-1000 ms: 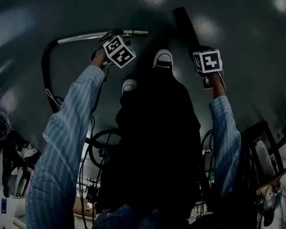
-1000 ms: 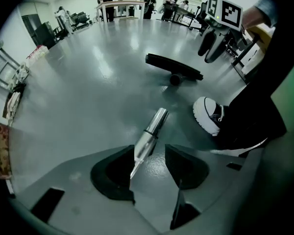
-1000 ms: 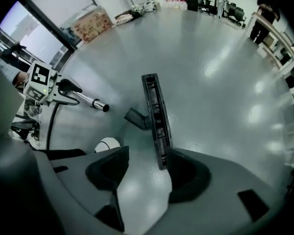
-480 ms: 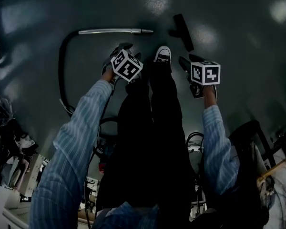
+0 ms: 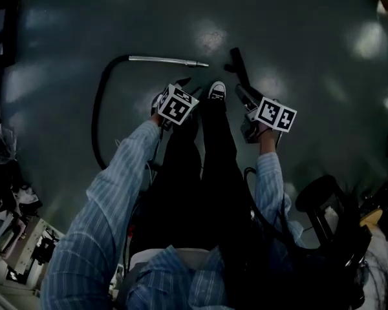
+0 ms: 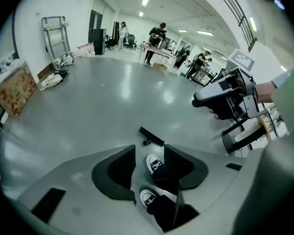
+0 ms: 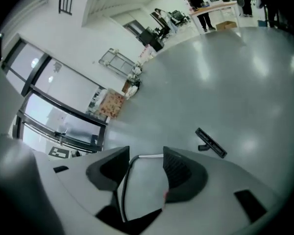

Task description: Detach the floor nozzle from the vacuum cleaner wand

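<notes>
The black floor nozzle [image 5: 238, 66] lies on the grey floor, apart from the silver wand [image 5: 168, 60], just right of the wand's tip. A black hose [image 5: 100, 108] curves back from the wand's other end. Both grippers hang high above the floor by the person's legs. My left gripper [image 5: 181, 86] is open and empty; in its own view its jaws [image 6: 149, 155] frame the person's shoes [image 6: 153, 163], with the nozzle [image 6: 151, 136] beyond. My right gripper [image 5: 244, 99] is open and empty too; far below its jaws [image 7: 146, 163] lie the wand [image 7: 149, 156] and, to the right, the nozzle [image 7: 210, 142].
A black chair [image 5: 323, 205] stands at the lower right and clutter [image 5: 13, 237] at the lower left. Far off in the hall are people at tables [image 6: 159, 45], a hand cart [image 6: 56, 28] and a cardboard box [image 6: 12, 89] by the wall.
Both grippers have risen from floor level, the left away from the wand's end and the right away from the nozzle. Wand and nozzle stay on the floor and look smaller.
</notes>
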Motion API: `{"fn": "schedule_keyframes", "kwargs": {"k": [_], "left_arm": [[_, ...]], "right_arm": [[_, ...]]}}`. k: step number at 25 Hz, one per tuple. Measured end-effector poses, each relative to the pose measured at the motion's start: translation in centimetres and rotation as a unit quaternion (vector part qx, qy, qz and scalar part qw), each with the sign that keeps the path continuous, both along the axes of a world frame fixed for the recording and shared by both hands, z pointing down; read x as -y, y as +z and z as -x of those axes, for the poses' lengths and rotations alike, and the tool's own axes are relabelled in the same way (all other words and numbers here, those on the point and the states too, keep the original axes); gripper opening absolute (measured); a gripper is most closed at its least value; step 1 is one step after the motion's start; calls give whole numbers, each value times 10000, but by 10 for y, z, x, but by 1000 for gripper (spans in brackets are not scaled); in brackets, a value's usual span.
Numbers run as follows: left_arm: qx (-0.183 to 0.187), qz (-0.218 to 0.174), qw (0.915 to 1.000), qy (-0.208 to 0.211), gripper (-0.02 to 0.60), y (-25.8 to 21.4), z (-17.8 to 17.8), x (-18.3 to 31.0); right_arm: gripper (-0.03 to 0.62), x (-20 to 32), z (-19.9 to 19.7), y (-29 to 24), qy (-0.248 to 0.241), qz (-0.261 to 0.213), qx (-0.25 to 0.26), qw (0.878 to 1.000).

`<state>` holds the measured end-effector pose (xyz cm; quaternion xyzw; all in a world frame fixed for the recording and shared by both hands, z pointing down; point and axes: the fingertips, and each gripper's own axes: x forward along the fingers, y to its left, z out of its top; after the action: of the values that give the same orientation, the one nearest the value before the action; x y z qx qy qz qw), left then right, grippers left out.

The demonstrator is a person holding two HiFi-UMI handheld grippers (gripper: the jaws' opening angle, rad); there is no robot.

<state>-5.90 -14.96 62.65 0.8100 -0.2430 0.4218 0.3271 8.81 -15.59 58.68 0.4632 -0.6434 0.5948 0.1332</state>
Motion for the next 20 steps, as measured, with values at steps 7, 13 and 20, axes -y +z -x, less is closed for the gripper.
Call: {"fn": "schedule_keyframes", "kwargs": {"k": [7, 13, 20], "left_arm": [[-300, -302, 9961, -768, 137, -108, 42, -18], [-586, -628, 9834, -1597, 70, -188, 70, -39], [-1076, -1215, 9700, -1808, 20, -259, 83, -32]], "right_arm": [[219, -11, 47, -115, -489, -605, -16, 9970], [219, -34, 64, -189, -541, -1078, -285, 9923], [219, -57, 87, -243, -308, -1352, -488, 9891]]}}
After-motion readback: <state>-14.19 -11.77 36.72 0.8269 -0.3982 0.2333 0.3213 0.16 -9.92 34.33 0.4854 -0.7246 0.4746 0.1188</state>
